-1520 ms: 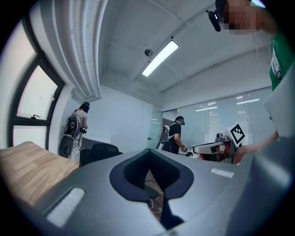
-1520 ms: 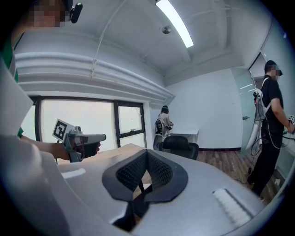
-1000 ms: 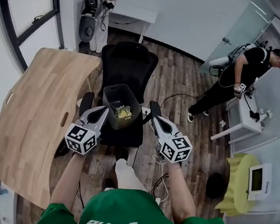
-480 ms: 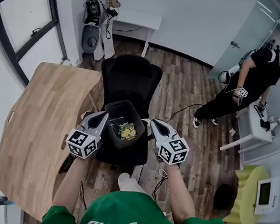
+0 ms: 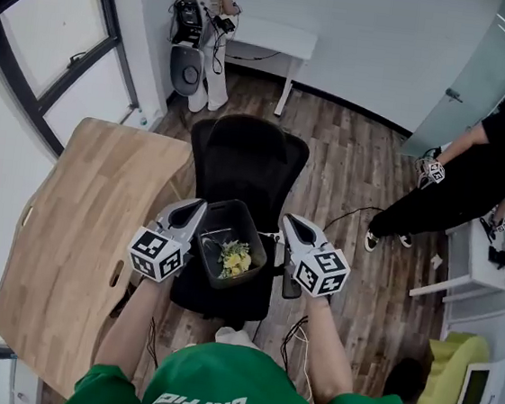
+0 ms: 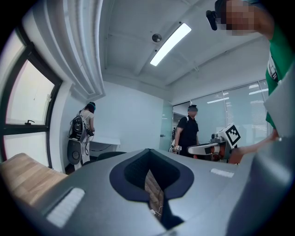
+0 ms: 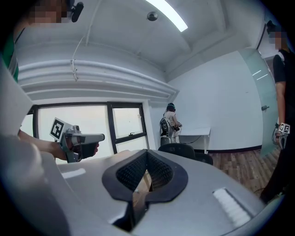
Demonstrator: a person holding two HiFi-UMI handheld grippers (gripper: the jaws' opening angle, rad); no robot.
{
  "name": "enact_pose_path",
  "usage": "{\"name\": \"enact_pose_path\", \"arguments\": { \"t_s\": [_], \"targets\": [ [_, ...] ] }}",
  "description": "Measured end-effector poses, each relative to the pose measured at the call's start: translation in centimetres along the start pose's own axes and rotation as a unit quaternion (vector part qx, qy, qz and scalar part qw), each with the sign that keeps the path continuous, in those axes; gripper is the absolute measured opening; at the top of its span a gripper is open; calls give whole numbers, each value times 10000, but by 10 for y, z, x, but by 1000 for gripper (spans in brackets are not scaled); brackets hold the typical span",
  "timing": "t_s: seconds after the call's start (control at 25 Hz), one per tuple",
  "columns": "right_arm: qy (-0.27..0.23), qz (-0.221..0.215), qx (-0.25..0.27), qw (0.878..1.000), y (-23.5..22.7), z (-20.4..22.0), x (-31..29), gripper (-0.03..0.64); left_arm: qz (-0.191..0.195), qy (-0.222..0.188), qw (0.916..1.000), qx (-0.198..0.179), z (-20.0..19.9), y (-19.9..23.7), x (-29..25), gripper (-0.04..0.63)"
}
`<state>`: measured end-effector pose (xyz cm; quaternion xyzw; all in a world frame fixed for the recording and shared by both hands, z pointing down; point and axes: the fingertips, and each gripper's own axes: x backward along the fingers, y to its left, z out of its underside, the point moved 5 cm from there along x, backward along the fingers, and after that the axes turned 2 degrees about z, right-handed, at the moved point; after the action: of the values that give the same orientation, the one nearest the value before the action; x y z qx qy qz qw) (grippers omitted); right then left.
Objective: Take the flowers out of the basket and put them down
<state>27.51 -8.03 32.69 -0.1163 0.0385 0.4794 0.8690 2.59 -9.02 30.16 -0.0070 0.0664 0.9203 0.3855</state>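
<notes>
Right now the dark grey basket (image 5: 225, 204) is over the seat of the black chair (image 5: 248, 164). It holds the flowers (image 5: 235, 259), a small yellow and green cluster lying low towards its near wall. My left gripper (image 5: 198, 206) is just beside one wall and my right gripper (image 5: 288, 221) just beside the other. Both pairs of jaws are clenched, with only a thin slit between the pads and nothing gripped

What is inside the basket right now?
A bunch of yellow and green flowers lies in the basket; the bottom under them is covered.
</notes>
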Motion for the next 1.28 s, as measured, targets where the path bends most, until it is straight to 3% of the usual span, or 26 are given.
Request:
{"name": "enact_pose_path", "arguments": {
  "t_s": [0.48,1.0,1.28],
  "targets": [
    [125,-274,-167,9994,-36,2,-45,5,-226,163,9996,62,6,22,-40,18],
    [269,-173,-206,9993,-29,8,-72,5,-80,239,9996,161,13,51,-47,18],
    [452,-58,-190,9988,-17,19,-93,5,-44,302,9987,400,29,76,-43,18]
  ]
}}
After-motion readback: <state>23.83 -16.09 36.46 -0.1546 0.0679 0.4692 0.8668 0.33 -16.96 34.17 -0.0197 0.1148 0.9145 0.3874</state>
